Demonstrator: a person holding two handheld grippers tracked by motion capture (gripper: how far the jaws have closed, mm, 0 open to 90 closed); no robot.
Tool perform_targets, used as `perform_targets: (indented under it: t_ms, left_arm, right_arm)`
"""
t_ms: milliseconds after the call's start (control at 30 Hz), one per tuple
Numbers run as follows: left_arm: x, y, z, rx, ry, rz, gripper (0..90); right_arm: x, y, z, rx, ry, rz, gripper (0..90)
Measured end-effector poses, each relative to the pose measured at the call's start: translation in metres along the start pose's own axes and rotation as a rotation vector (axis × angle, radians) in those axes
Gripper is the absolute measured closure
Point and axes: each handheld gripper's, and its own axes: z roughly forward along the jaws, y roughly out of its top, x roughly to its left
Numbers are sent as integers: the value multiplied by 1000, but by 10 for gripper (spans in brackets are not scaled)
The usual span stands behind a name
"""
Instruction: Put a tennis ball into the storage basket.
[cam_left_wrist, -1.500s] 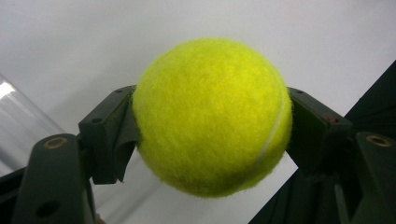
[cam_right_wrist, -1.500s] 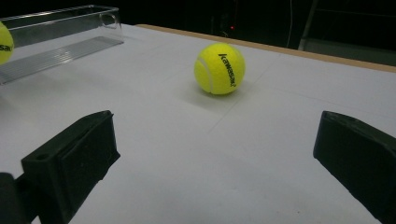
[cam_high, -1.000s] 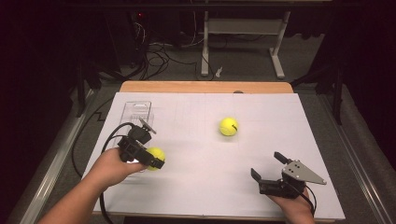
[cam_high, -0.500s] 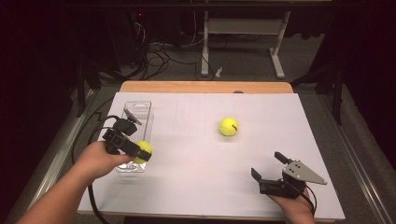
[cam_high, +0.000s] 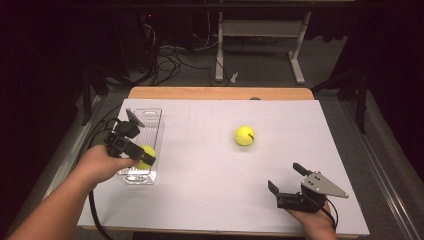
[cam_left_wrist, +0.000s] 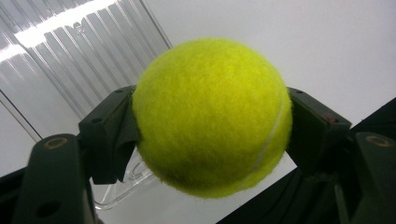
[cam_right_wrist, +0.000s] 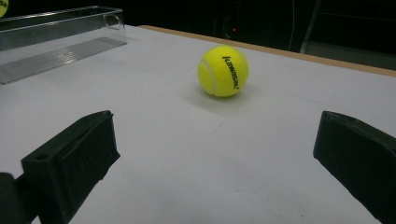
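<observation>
My left gripper (cam_high: 144, 157) is shut on a yellow tennis ball (cam_high: 146, 156) and holds it over the near part of a clear plastic tray (cam_high: 149, 120) at the table's left. In the left gripper view the ball (cam_left_wrist: 212, 116) sits squeezed between both black pads, with the ribbed tray floor (cam_left_wrist: 70, 56) behind it. A second tennis ball (cam_high: 244, 135) lies loose near the middle of the white table top. My right gripper (cam_high: 286, 180) rests at the front right, jaws wide apart and empty, facing that ball (cam_right_wrist: 223, 70) from some distance.
The white sheet (cam_high: 210, 195) covers the table, with a wooden edge (cam_high: 220, 93) at the back. A black cable (cam_high: 97, 220) trails from the left gripper off the front left. Dark floor, cables and a desk frame (cam_high: 260, 30) lie beyond the table.
My left hand has carried the ball leftward, from beside the tray to over its near part. The right gripper and the loose ball have stayed where they were.
</observation>
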Motion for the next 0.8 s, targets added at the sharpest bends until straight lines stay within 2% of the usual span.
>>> perform_targets:
  t_ms: [133, 333, 367, 567, 800]
  left_arm:
    - [3, 5, 5, 3, 21, -19, 265]
    - [6, 12, 7, 1, 50, -26, 265]
    - [9, 17, 8, -1, 58, -38, 265]
    - [12, 26, 9, 3, 85, -46, 265]
    - [14, 37, 10, -4, 95, -59, 265]
  right_arm:
    - [0, 0, -1, -5, -1, 0, 3]
    - [-1, 0, -1, -6, -3, -1, 3]
    - [-1, 0, -1, -7, -3, -2, 3]
    - [-1, 1, -1, -6, -1, -4, 3]
    - [-1, 1, -1, -6, 0, -6, 3]
